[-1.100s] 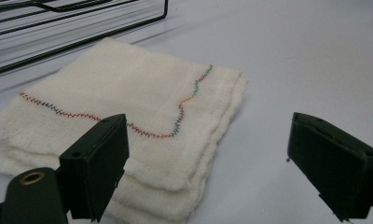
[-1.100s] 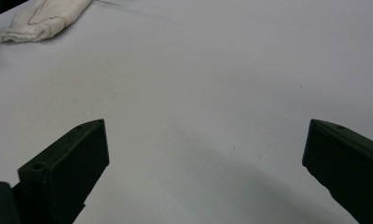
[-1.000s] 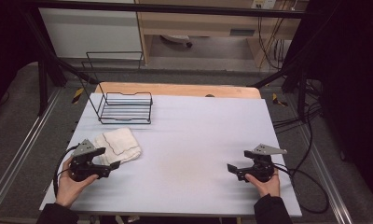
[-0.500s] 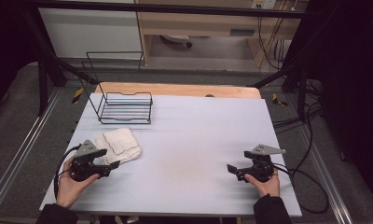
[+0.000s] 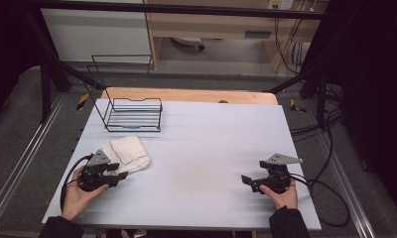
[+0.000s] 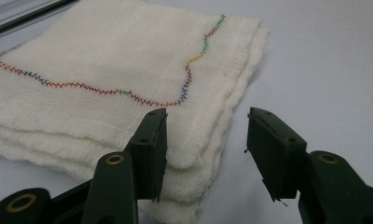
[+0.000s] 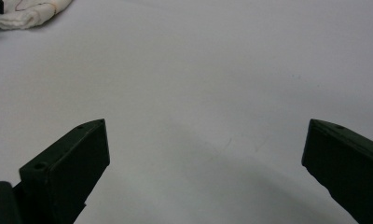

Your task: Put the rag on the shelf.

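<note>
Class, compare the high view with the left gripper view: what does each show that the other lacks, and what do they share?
High view alone: the wire basket at the far left of the table, the right gripper with jaws wide open over bare table, and both hands.
Left gripper view alone: the coloured zigzag stitching and the stacked layers at the cloth's folded corner.
Both: the cloth and the left gripper, whose jaws have just been closing around that corner without pressing on it yet.

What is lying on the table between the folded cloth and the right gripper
Nothing. In the high view the stretch of table from the folded cloth to the right gripper is bare, and the right gripper view shows the same.
</note>
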Available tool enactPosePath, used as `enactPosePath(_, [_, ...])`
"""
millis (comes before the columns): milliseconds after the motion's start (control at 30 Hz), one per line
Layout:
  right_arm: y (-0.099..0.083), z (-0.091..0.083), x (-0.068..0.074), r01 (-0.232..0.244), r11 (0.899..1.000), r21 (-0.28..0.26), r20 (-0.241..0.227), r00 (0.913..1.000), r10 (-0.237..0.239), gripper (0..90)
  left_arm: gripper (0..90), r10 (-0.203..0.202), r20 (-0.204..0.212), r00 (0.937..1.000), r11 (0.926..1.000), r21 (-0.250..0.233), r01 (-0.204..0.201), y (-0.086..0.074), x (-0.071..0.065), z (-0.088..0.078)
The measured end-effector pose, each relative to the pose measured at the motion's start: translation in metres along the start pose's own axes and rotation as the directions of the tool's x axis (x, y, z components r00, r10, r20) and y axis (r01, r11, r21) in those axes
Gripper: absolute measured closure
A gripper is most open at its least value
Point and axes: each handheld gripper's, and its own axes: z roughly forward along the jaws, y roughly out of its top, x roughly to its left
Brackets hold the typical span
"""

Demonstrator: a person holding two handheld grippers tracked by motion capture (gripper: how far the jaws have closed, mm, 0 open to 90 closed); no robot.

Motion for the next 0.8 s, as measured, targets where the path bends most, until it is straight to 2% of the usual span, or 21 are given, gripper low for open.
enactPosePath(100, [-0.0001, 0.0, 0.0002, -0.002, 1.0, 0.003, 0.0, 1.0, 0.002, 1.3, 52.0, -0.008, 0.0, 1.0, 1.0, 0.0, 0.008, 0.0, 0.0019, 0.0011])
enactPosePath(200, [-0.0002, 0.0, -0.0002, 0.0, 1.0, 0.003, 0.001, 1.0, 0.0, 1.3, 59.8, -0.012, -0.017, 0.9998, 0.9999, 0.004, 0.013, 0.0, 0.0033, 0.002])
enactPosePath(567, [-0.0001, -0.0004, -0.0011, 0.004, 1.0, 0.0, 0.003, 1.0, -0.004, 1.3, 62.6, 0.018, -0.047, 0.9987, 0.9987, 0.048, -0.016, 0.0048, -0.0015, 0.005])
enactPosePath(700, [-0.0003, -0.0001, -0.0009, 0.003, 1.0, 0.005, 0.003, 1.0, -0.003, 1.3, 68.5, 0.024, -0.06, 0.9979, 0.9981, 0.058, -0.02, 0.0062, -0.0021, 0.0053])
enactPosePath(800, [-0.0002, -0.0001, -0.0007, 0.001, 1.0, 0.004, 0.003, 1.0, -0.001, 1.3, 76.8, 0.019, -0.06, 0.998, 0.9984, 0.055, -0.015, 0.0069, -0.0022, 0.0046])
